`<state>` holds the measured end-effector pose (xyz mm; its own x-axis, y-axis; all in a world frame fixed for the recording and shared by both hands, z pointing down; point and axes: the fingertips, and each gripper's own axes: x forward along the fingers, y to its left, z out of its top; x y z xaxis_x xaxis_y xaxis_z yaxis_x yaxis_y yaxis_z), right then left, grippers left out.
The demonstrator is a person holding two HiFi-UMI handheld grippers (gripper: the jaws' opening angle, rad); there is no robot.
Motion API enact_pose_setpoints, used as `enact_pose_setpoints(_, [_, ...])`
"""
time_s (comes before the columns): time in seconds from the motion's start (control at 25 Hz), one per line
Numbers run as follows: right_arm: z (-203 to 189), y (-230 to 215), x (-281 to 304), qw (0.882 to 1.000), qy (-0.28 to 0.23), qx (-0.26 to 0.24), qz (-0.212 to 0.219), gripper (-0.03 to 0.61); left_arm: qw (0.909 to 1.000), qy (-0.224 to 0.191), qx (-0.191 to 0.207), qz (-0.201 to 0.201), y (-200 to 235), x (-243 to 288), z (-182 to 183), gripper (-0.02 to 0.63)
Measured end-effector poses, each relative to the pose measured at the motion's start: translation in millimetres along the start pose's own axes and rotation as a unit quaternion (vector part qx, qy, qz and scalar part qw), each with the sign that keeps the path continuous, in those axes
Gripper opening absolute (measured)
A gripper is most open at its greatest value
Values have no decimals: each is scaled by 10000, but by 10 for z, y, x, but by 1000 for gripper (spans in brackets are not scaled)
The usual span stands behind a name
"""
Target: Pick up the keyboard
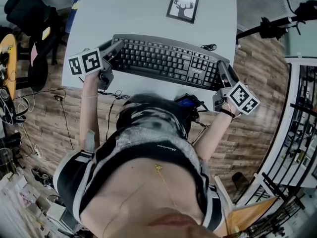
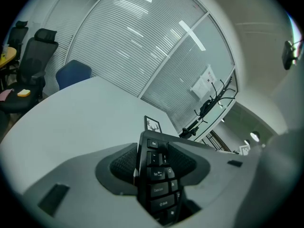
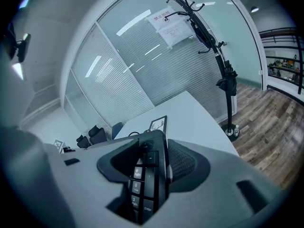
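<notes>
The black keyboard (image 1: 166, 61) stretches across the near part of the white table (image 1: 148, 4); whether it rests on the top or hangs just above it I cannot tell. My left gripper (image 1: 115, 46) is shut on its left end, and the right gripper (image 1: 223, 68) is shut on its right end. In the left gripper view the keyboard (image 2: 159, 184) stands edge-on between the pads (image 2: 124, 163), Esc key uppermost. The right gripper view shows the numpad end of the keyboard (image 3: 147, 184) squeezed between its pads (image 3: 183, 161).
A framed deer picture (image 1: 183, 6) lies farther back on the table. Dark office chairs (image 1: 29, 14) stand at the left, a black coat stand (image 1: 277, 24) and a railing (image 1: 302, 133) at the right. Cables (image 1: 20, 108) trail over the wooden floor.
</notes>
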<state>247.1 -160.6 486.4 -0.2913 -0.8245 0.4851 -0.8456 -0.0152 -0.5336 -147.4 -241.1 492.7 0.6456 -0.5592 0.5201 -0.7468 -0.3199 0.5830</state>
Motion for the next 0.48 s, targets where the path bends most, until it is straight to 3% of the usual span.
enact_pose_setpoints(0.48, [-8, -8, 30, 10000, 53, -27, -3, 189, 10000, 32, -37, 34, 28, 19, -17, 179])
